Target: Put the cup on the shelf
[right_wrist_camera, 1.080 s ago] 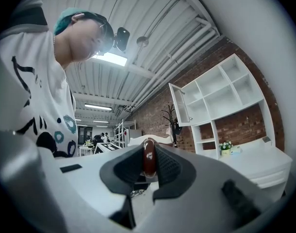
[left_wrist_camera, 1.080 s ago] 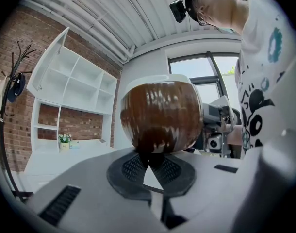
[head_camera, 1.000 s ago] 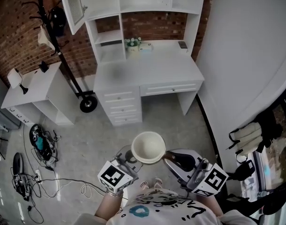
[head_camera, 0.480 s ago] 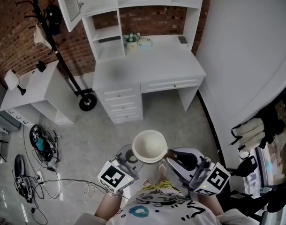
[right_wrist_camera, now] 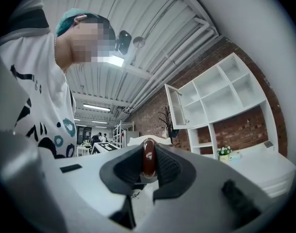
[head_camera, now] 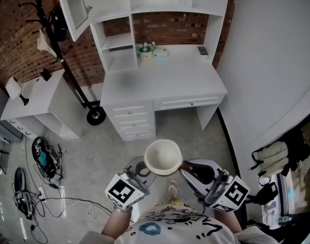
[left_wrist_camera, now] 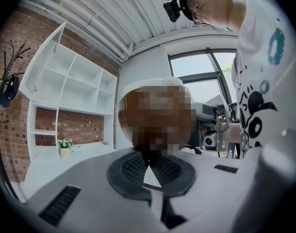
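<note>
A cup (head_camera: pixel 163 157), cream inside and brown outside, is held upright at waist height over the grey floor. My right gripper (head_camera: pixel 184 169) is shut on its brown handle (right_wrist_camera: pixel 149 157), which stands between the two pads. My left gripper (head_camera: pixel 141 171) sits just left of the cup, its pads (left_wrist_camera: pixel 160 166) closed together, with the cup's brown side (left_wrist_camera: pixel 156 115) right beyond the tips. I cannot tell whether they touch it. Ahead stands the white shelf unit (head_camera: pixel 117 39) on a white desk (head_camera: pixel 160 78), its compartments mostly bare.
A small potted plant (head_camera: pixel 145 49) and a box stand at the back of the desk. A black coat stand (head_camera: pixel 58 29) and a low white side table (head_camera: pixel 38 98) are at the left. Cables (head_camera: pixel 38 187) lie on the floor at the lower left.
The desk and shelf unit have slid slightly lower and to the right in the head view. The cup and both grippers keep the same hold and position.
</note>
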The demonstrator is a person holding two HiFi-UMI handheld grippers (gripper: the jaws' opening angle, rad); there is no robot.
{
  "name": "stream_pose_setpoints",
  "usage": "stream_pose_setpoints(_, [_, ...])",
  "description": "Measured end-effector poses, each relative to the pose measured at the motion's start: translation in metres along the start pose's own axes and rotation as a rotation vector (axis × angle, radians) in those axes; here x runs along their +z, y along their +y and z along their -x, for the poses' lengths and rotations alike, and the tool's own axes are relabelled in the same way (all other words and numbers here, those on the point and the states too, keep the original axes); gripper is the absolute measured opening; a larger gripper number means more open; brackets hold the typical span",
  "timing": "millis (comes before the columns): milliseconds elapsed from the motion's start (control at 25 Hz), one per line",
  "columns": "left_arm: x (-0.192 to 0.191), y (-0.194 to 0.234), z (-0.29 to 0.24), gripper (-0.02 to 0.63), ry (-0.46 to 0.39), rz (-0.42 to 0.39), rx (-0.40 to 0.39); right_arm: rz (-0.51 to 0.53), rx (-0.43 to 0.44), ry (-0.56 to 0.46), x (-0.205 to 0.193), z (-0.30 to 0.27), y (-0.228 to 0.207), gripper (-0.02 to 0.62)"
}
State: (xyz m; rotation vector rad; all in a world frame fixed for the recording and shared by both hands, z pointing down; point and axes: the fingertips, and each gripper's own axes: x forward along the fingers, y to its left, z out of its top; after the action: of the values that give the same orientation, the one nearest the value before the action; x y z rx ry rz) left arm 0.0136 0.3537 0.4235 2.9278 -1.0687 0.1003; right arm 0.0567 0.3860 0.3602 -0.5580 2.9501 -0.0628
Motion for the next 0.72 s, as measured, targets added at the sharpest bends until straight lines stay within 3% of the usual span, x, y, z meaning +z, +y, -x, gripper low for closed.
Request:
stream_pose_setpoints(200, [0.011,0.027,-0.042,0.015,-0.013,-0.035,0.019,0.024,0.024,-0.004,0.011,-0.004,-0.049,0.066])
stream_pose_setpoints(720, [0.025,0.071,-0.123,0.015,-0.029,-0.034,0.073,0.037,0.069,0.001,0.023,-0.004,-0.141,0.066])
